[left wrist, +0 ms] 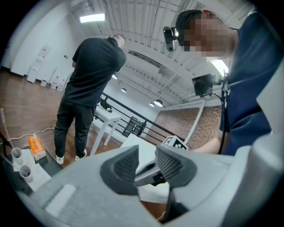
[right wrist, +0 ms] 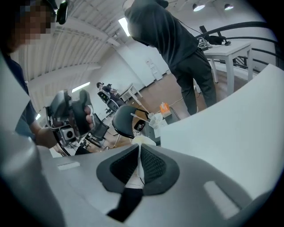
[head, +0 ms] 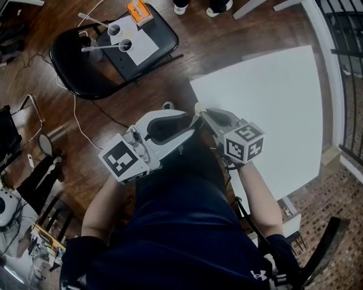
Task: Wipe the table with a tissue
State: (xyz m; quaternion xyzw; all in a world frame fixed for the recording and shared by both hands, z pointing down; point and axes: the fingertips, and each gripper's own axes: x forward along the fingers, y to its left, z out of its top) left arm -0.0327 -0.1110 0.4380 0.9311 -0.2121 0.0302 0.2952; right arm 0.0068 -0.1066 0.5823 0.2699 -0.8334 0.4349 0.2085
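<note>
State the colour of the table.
White; the table shows best in the head view.

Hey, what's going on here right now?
A person holds tongs in each hand. The right tongs are shut on a thin white tissue, by a corner of the white table. The left tongs are open and empty beside them. Another person stands near a folding chair.

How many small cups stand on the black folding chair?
2. One cup stands left of the orange box; the other cup stands just beside it, on the white paper. None seems hidden.
</note>
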